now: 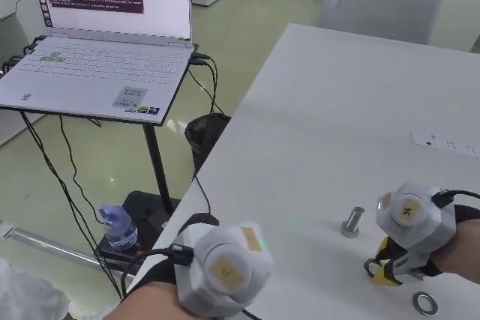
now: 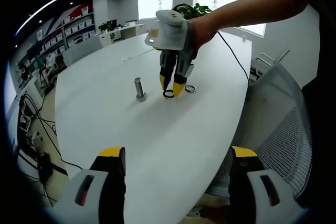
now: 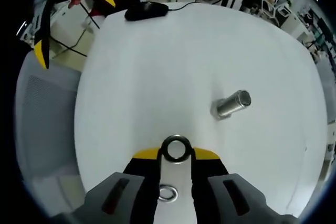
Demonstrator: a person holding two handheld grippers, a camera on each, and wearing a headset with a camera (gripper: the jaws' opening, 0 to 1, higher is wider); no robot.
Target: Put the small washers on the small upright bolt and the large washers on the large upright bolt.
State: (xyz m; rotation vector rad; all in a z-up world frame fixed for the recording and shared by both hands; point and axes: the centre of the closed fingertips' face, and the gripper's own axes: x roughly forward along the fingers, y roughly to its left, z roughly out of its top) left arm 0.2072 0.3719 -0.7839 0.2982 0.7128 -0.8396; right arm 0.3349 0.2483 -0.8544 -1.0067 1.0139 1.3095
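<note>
Washer (image 3: pixel 165 149) pinched between tips of right gripper (image 3: pixel 176 156), down at white table (image 3: pixel 157 66), near upright bolt (image 3: pixel 231 104). Second washer (image 1: pixel 425 303) lies flat nearby. Left gripper (image 2: pixel 177 153) spread wide, empty.

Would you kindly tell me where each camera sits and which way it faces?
Head view: on the person's head, looking down at the white table and bolt; forearms show.
Left gripper view: on the left gripper, facing across the table at the right gripper; own open jaws show.
Right gripper view: on the right gripper, looking down at the table; own jaws shut on a washer.
All three share the bolt.
</note>
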